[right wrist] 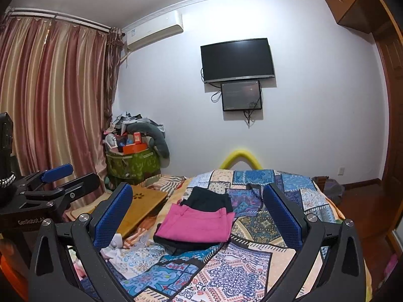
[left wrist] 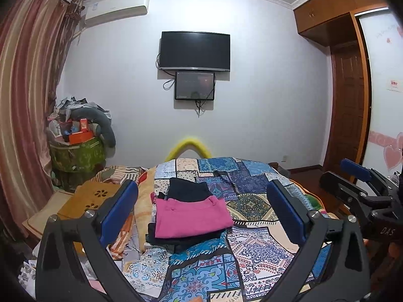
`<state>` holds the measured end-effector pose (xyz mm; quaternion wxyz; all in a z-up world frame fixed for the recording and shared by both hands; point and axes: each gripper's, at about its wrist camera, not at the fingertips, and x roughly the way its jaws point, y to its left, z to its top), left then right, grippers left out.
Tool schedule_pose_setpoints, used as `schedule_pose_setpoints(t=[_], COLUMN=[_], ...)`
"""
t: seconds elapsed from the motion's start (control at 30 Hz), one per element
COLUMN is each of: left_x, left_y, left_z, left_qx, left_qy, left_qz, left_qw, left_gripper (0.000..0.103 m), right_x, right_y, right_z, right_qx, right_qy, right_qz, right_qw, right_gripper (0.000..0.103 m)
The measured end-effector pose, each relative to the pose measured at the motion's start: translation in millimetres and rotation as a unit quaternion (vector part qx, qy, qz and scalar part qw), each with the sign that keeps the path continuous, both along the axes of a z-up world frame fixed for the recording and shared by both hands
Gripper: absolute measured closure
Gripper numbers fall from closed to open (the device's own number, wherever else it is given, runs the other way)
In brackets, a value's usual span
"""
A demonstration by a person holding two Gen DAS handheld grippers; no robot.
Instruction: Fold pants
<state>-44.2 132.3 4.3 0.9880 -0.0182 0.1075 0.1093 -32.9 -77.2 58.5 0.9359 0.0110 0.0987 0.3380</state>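
Here, both grippers hang above the bed with nothing between their fingers. The left gripper [left wrist: 201,209] has its two blue pads spread wide, one at about 8 o'clock and one at 4 o'clock in its own view; the right gripper [right wrist: 199,212] is spread just as wide. Each shows in the other's camera: the right gripper at 3 o'clock in the left view, the left gripper at 9 o'clock in the right view.

The pink pants [left wrist: 190,217] lie folded into one flat rectangle on the patchwork bedspread [left wrist: 254,254], a little below centre, toward 6 o'clock in both views. They sit on top of a pile: one dark garment [left wrist: 186,239] shows beneath them along the near and left edges, and a second dark folded piece [left wrist: 187,188] lies touching their far edge, toward 12 o'clock. That makes three folded pieces visible in the stack, one pink and two dark; whether more lie under them I cannot tell.

On the far wall at 12 o'clock hang two screens, a large television [left wrist: 195,50] and a smaller monitor [left wrist: 195,85] just below it. One air conditioner [left wrist: 117,7] sits at 11 o'clock, beside the striped curtains [left wrist: 30,80]. A wooden lap desk [right wrist: 141,209] lies at 9 o'clock beside the bedspread.
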Motion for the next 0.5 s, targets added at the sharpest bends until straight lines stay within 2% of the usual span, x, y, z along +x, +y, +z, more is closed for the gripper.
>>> schedule_pose_setpoints(t=[0.5], left_x=[6.5], left_y=[0.0], left_z=[-1.4], left_qx=[-0.005], left_qy=[0.009], left_qz=[-0.008], left_qw=[0.9999], left_gripper=[0.0], right_x=[3.8], right_y=[2.5], right_z=[-0.2], right_qx=[-0.002], right_qy=[0.008], right_qz=[-0.003], right_qw=[1.0], right_gripper=[0.0])
